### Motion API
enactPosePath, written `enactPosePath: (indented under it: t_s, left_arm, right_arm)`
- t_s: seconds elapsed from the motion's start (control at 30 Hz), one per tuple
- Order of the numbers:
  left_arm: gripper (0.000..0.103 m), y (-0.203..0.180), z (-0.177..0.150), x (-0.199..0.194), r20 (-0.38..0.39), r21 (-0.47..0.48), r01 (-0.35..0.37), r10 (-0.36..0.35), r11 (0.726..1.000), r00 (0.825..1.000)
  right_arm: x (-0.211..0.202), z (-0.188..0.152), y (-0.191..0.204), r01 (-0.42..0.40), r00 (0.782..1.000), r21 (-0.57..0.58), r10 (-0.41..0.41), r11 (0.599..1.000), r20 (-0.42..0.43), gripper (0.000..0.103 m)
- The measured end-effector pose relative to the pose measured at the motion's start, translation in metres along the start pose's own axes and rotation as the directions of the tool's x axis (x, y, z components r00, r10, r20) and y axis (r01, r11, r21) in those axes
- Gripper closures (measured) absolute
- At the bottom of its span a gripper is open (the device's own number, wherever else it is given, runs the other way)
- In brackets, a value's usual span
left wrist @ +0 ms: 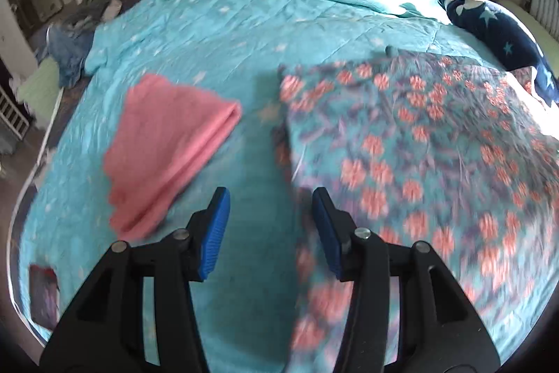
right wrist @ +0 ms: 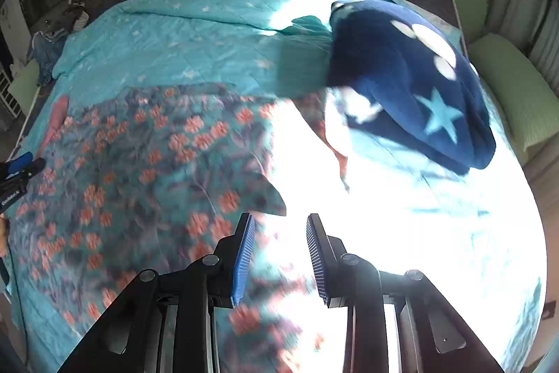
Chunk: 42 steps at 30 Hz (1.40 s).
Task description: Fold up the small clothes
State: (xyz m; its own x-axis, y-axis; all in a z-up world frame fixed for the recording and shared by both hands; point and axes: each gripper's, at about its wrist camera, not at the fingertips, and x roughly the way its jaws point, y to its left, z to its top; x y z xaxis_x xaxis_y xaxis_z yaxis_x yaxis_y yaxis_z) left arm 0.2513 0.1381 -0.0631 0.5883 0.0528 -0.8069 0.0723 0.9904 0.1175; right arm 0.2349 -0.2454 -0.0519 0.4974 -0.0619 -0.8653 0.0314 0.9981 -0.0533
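On the teal quilt [left wrist: 209, 34], a folded pink cloth [left wrist: 164, 149] lies just left of the left claw [left wrist: 270, 198], whose jaws stand open and empty. The flowered cloth [left wrist: 419, 145] spreads flat to its right, under the open, empty right claw [right wrist: 277, 222]. Farther right sits a navy starred garment [right wrist: 412, 83].

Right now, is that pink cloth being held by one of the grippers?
No. In the left wrist view the pink cloth lies folded on the quilt, and the open left gripper holds nothing.
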Motion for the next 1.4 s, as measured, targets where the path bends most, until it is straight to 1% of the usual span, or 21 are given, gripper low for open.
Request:
enactPosePath:
  t_s: [0.07, 0.23, 0.33, 0.43, 0.5, 0.57, 0.63, 0.73, 0.77, 0.83, 0.87, 0.93, 0.97, 1.03, 1.07, 1.1, 1.13, 1.17, 1.23, 1.33, 1.4]
  left_arm:
    - [0.05, 0.009, -0.017, -0.012, -0.006, -0.05, 0.042, -0.042, 0.998, 0.999]
    - [0.045, 0.015, -0.052, -0.036, 0.008, -0.13, 0.087, -0.087, 0.988, 0.996]
    - [0.043, 0.012, -0.07, -0.04, -0.009, -0.137, 0.116, -0.118, 0.984, 0.993]
    - [0.042, 0.007, -0.08, -0.038, -0.037, -0.126, 0.098, -0.104, 0.987, 0.994]
    - [0.042, 0.008, -0.084, -0.04, -0.043, -0.156, 0.127, -0.135, 0.98, 0.99]
    - [0.042, 0.01, -0.091, -0.045, -0.037, -0.2, 0.2, -0.211, 0.959, 0.977]
    - [0.042, 0.01, -0.1, -0.05, -0.023, -0.248, 0.296, -0.311, 0.922, 0.95]
    - [0.042, 0.006, -0.111, -0.048, -0.023, -0.307, 0.392, -0.419, 0.867, 0.908]
    - [0.041, 0.002, -0.111, -0.047, -0.02, -0.312, 0.398, -0.425, 0.862, 0.905]
    - [0.04, -0.001, -0.105, -0.044, -0.013, -0.312, 0.386, -0.41, 0.868, 0.912]
    - [0.04, -0.001, -0.1, -0.042, -0.003, -0.331, 0.393, -0.417, 0.858, 0.909]
    - [0.04, 0.004, -0.092, -0.036, 0.023, -0.397, 0.413, -0.441, 0.82, 0.897]
    - [0.043, 0.008, -0.088, -0.03, 0.032, -0.44, 0.414, -0.446, 0.797, 0.894]
    - [0.09, 0.018, -0.086, -0.02, 0.025, -0.519, 0.369, -0.417, 0.771, 0.908]
    - [0.09, 0.022, -0.086, -0.014, 0.015, -0.556, 0.37, -0.436, 0.744, 0.9]
    - [0.092, 0.026, -0.09, -0.013, 0.035, -0.598, 0.384, -0.455, 0.704, 0.89]
    - [0.095, 0.027, -0.091, -0.015, 0.046, -0.607, 0.388, -0.457, 0.694, 0.888]
    - [0.098, 0.026, -0.092, -0.022, 0.053, -0.597, 0.382, -0.441, 0.705, 0.896]
    - [0.099, 0.023, -0.092, -0.042, 0.084, -0.568, 0.38, -0.409, 0.73, 0.909]
    - [0.099, 0.023, -0.093, -0.076, 0.151, -0.539, 0.421, -0.408, 0.73, 0.901]
    - [0.1, 0.022, -0.094, -0.095, 0.176, -0.522, 0.44, -0.412, 0.731, 0.894]
  right_arm:
    - [-0.011, -0.023, -0.01, 0.023, 1.0, 0.025, -0.023, 0.999, -0.003, 0.072]
    - [-0.038, -0.064, -0.02, -0.037, 0.999, 0.123, 0.038, 0.992, -0.003, 0.064]
    - [-0.048, -0.08, -0.011, -0.073, 0.997, 0.145, 0.076, 0.987, -0.015, 0.062]
    - [-0.048, -0.091, 0.011, 0.001, 1.0, 0.06, 0.0, 0.998, -0.023, 0.058]
    - [-0.044, -0.095, 0.017, 0.029, 0.999, 0.059, -0.026, 0.998, -0.039, 0.056]
    - [-0.042, -0.101, 0.008, -0.015, 0.998, 0.15, 0.024, 0.989, -0.06, 0.056]
    - [-0.044, -0.114, -0.006, -0.086, 0.993, 0.265, 0.106, 0.96, -0.06, 0.053]
    - [-0.042, -0.135, -0.015, -0.215, 0.966, 0.36, 0.252, 0.908, -0.058, 0.052]
    - [-0.042, -0.14, -0.015, -0.237, 0.961, 0.369, 0.273, 0.899, -0.048, 0.05]
    - [-0.044, -0.14, -0.015, -0.256, 0.959, 0.373, 0.282, 0.892, -0.015, 0.047]
    - [-0.043, -0.137, -0.016, -0.282, 0.953, 0.384, 0.302, 0.879, 0.007, 0.044]
    - [-0.035, -0.127, -0.018, -0.348, 0.93, 0.43, 0.366, 0.833, 0.045, 0.04]
    - [-0.028, -0.12, -0.02, -0.374, 0.918, 0.461, 0.393, 0.805, 0.06, 0.039]
    - [-0.018, -0.108, -0.022, -0.41, 0.902, 0.505, 0.418, 0.76, 0.104, 0.039]
    - [-0.014, -0.103, -0.022, -0.407, 0.905, 0.52, 0.409, 0.751, 0.117, 0.056]
    - [-0.01, -0.099, -0.022, -0.38, 0.917, 0.533, 0.384, 0.756, 0.109, 0.078]
    - [-0.007, -0.097, -0.023, -0.371, 0.918, 0.548, 0.385, 0.75, 0.096, 0.098]
    - [-0.007, -0.098, -0.025, -0.377, 0.914, 0.573, 0.393, 0.727, 0.103, 0.098]
    - [-0.021, -0.099, -0.026, -0.375, 0.92, 0.555, 0.371, 0.742, 0.125, 0.099]
    - [-0.056, -0.101, -0.032, -0.35, 0.937, 0.496, 0.299, 0.795, 0.181, 0.1]
    - [-0.075, -0.105, -0.037, -0.355, 0.935, 0.486, 0.289, 0.799, 0.207, 0.1]
